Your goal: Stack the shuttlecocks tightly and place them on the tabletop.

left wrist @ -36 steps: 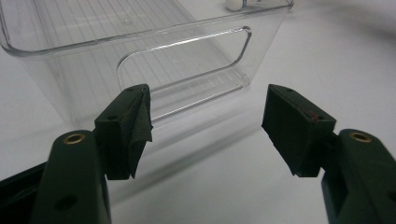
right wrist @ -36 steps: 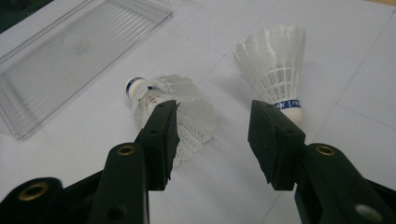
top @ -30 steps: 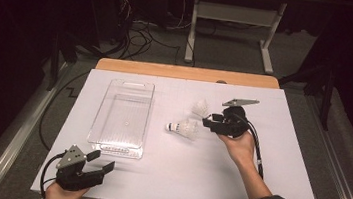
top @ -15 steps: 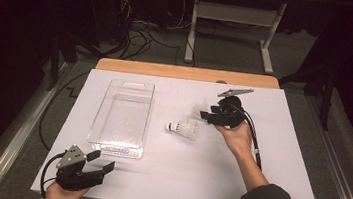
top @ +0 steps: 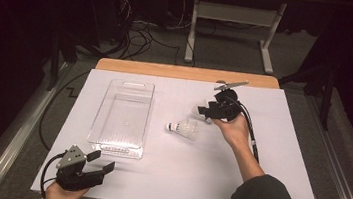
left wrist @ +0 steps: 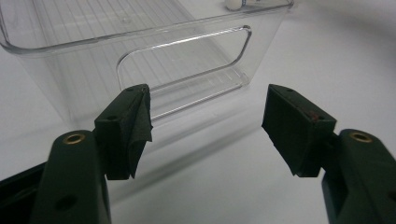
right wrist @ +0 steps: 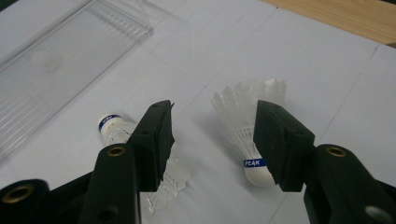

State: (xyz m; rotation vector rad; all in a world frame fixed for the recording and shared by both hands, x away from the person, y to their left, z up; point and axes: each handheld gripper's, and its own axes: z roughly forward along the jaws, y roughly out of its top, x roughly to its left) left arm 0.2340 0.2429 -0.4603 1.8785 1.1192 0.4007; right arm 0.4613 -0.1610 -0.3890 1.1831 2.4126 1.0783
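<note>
**Clear bin, two shuttlecocks on white table**

White covers the table (top: 175, 180). At near left, the left gripper (top: 99, 163) rests with jaws wide and empty, aimed at the end of the clear bin (top: 122, 118). Right of the bin, one shuttlecock (top: 183, 128) lies on its side, cork toward the bin. Farther right, the right gripper (top: 204, 114) hovers with jaws partly open, gripping nothing; a second shuttlecock (right wrist: 247, 126) lies on the table between them, feathers pointing away.

The white tabletop (top: 165, 179) is evenly lit from above, while the room around it lies dark. Shadows on it are soft; close-up views blur slightly.
</note>
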